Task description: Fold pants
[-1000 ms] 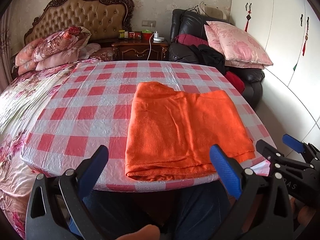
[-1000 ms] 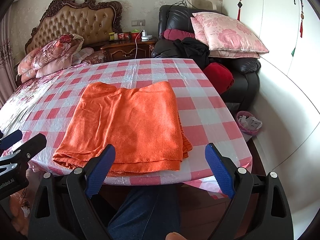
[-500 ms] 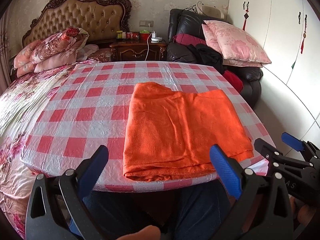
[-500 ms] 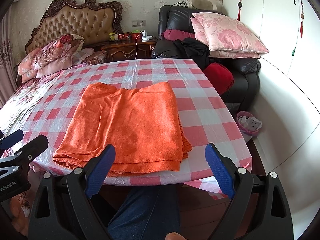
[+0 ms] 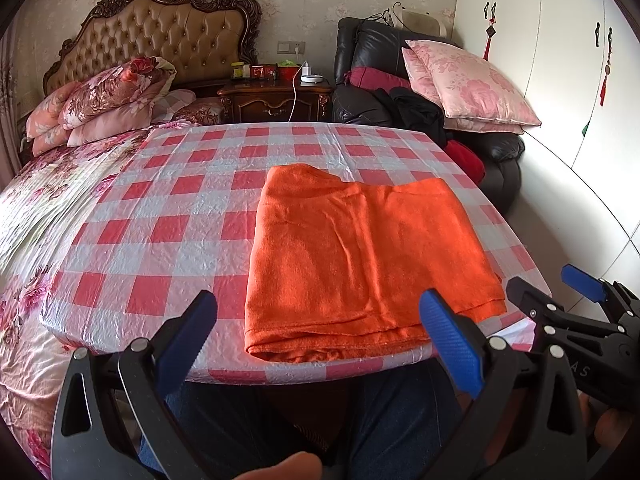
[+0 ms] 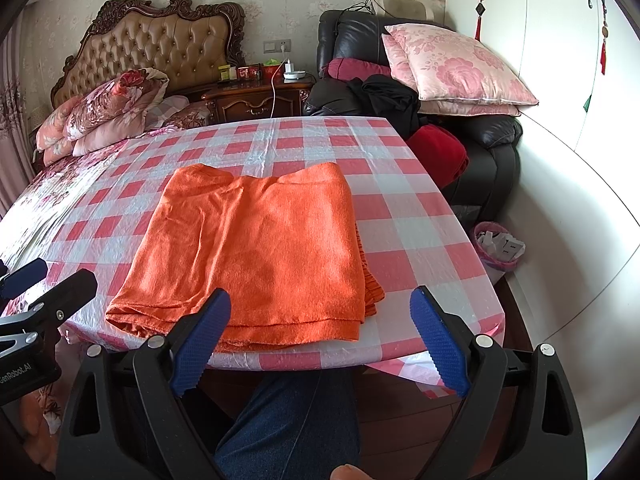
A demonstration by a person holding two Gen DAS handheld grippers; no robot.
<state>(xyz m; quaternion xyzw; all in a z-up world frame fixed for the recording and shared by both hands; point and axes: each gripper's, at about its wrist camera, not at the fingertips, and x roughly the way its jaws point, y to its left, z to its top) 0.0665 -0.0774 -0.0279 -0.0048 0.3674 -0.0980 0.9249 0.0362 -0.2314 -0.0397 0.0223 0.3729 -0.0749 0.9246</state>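
The orange pants (image 5: 360, 256) lie folded into a flat stack on the red-and-white checked table (image 5: 168, 208), near its front edge; they also show in the right wrist view (image 6: 260, 252). My left gripper (image 5: 320, 344) is open and empty, held off the table's front edge below the pants. My right gripper (image 6: 320, 344) is open and empty, also in front of the table edge. The right gripper shows at the right of the left wrist view (image 5: 560, 292). Neither touches the cloth.
A bed with a floral quilt (image 5: 36, 208) adjoins the table's left side. A black leather chair with pink pillows (image 5: 468, 80) and a wooden nightstand (image 5: 276, 100) stand behind. A small pink basket (image 6: 498, 248) sits on the floor at right. The person's legs (image 6: 296, 420) are under the table edge.
Both grippers have drawn back slightly from the table; the pants lie unmoved.
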